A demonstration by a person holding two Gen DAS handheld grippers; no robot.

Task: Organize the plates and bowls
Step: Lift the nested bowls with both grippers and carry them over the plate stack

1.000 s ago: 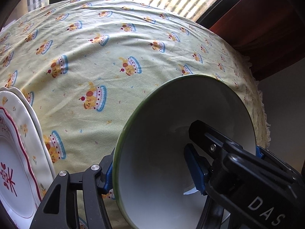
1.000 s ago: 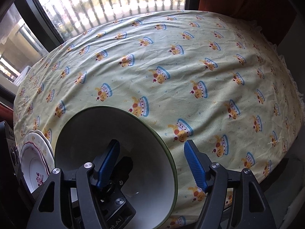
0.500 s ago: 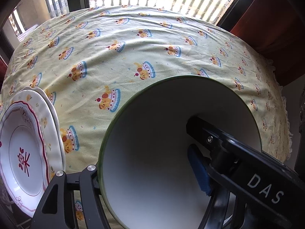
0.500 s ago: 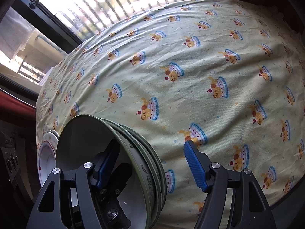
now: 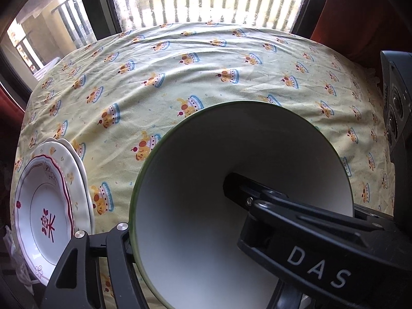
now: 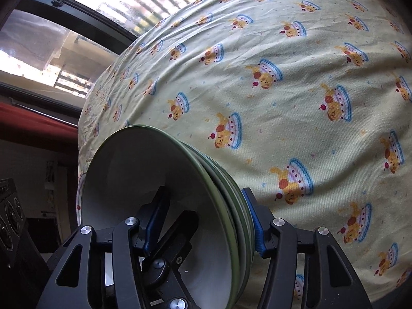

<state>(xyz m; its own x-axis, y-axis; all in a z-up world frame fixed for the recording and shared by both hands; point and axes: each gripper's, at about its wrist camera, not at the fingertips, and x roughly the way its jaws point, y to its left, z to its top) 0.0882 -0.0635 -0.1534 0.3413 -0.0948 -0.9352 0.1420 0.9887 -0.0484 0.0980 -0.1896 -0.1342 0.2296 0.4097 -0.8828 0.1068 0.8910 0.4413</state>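
A stack of several nested white bowls with green rims [image 5: 206,206] hangs tilted in my left gripper [image 5: 177,206]. One finger is outside the rim and the other inside, with the pads hidden; its jaws are closing with the stack wall between them. In the right wrist view the same bowl stack [image 6: 144,170] shows its layered rims. My right gripper [image 6: 206,200] straddles its right wall and is closing. The outer blue pad [image 6: 255,221] lies against the rims and the other pad is inside the bowl, beside the left gripper's black finger [image 6: 180,234].
Two flowered plates [image 5: 46,216] lie stacked at the table's near left edge. A yellow tablecloth [image 6: 309,103] with a cake print covers the table, and windows stand behind it. A black device with round dials [image 5: 396,103] sits at the right edge, and in the right wrist view the black device [image 6: 10,221] is at the left.
Both cameras tipped further down. The bowl stack kept its place in the left gripper. The right gripper sank over the stack's wall and its jaws narrowed until the outer pad met the rims.
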